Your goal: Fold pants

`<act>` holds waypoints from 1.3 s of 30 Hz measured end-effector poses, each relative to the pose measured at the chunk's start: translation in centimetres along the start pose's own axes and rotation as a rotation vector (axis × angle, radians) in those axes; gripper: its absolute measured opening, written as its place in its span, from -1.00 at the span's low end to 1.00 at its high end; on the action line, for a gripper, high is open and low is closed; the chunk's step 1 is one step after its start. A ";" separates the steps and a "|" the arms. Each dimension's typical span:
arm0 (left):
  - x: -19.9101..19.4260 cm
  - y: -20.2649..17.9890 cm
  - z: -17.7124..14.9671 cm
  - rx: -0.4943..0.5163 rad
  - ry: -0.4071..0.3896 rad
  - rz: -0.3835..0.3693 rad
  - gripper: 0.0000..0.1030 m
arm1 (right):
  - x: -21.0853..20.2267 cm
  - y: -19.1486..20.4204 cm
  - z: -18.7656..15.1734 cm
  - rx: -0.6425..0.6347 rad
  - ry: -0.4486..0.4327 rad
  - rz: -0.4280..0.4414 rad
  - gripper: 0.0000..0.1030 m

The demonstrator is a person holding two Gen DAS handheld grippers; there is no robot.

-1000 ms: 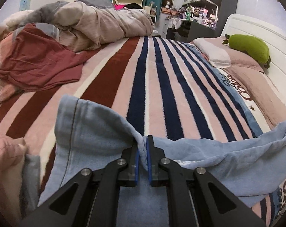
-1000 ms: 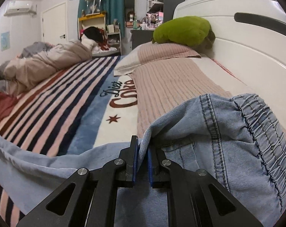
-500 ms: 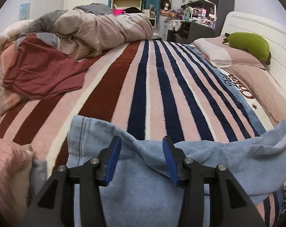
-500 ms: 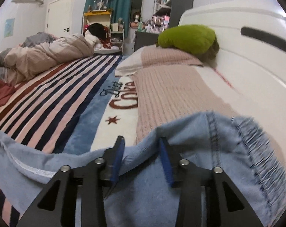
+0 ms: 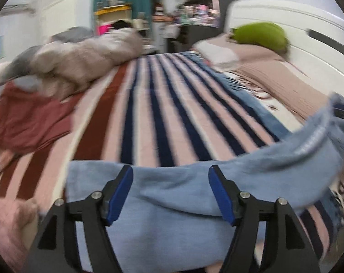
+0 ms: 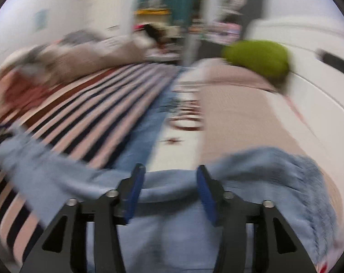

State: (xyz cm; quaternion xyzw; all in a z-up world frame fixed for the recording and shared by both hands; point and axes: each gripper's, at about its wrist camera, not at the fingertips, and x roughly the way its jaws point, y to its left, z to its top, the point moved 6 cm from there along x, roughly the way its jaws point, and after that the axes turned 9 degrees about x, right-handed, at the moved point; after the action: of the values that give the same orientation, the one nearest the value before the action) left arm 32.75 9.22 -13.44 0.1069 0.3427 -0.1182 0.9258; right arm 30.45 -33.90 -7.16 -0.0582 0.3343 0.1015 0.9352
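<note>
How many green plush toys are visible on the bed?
1. The green plush toy lies on the pink pillow beside the white headboard; the right wrist view shows the same toy. The heaped duvet could hide others.

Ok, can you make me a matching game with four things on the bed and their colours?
Things:
1. pants
2. plush toy
3. crumpled shirt
4. gripper pads

Colours:
A. dark red
B. bright blue
C. green
D. light blue

Pairs: 1-D, 2-C, 3-A, 4-B.
</note>
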 end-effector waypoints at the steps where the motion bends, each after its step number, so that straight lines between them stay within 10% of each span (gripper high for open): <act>1: 0.2 -0.9 0.2 0.025 0.003 -0.042 0.27 | 0.2 1.3 -0.1 -0.050 0.015 0.029 0.04; 6: 2.2 -5.0 0.9 0.203 0.047 -0.130 0.28 | 3.9 9.9 -1.9 -0.310 0.206 0.226 0.04; 10: 3.8 -6.2 1.1 0.257 0.088 -0.132 0.27 | 7.2 13.3 -4.8 -0.488 0.296 0.183 -0.09; 11: 4.0 -6.1 1.0 0.259 0.090 -0.133 0.28 | 7.7 13.6 -5.3 -0.512 0.314 0.174 -0.31; 12: 4.3 -6.0 1.0 0.260 0.092 -0.129 0.27 | 8.5 13.6 -5.5 -0.530 0.332 0.157 -1.00; 23: 8.0 -3.3 -0.9 0.143 0.124 -0.060 0.28 | 14.0 11.1 -1.8 -0.346 0.308 0.063 -0.97; 28: 7.0 -2.6 -1.1 0.098 0.102 -0.039 0.28 | 13.2 8.5 -0.7 -0.205 0.294 0.066 0.01; 36: 0.9 -0.2 -2.5 -0.100 0.037 0.003 0.46 | 0.1 -3.6 1.1 0.073 0.024 -0.131 0.13; 39: -0.8 0.7 -4.0 -0.175 0.045 0.032 0.47 | -5.7 -9.6 -0.9 0.244 -0.061 -0.240 0.48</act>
State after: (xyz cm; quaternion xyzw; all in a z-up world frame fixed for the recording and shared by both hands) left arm 29.90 11.08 -15.79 0.0339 0.3708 -0.0708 0.9254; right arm 27.85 -44.27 -3.82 0.0194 0.3063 -0.0504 0.9504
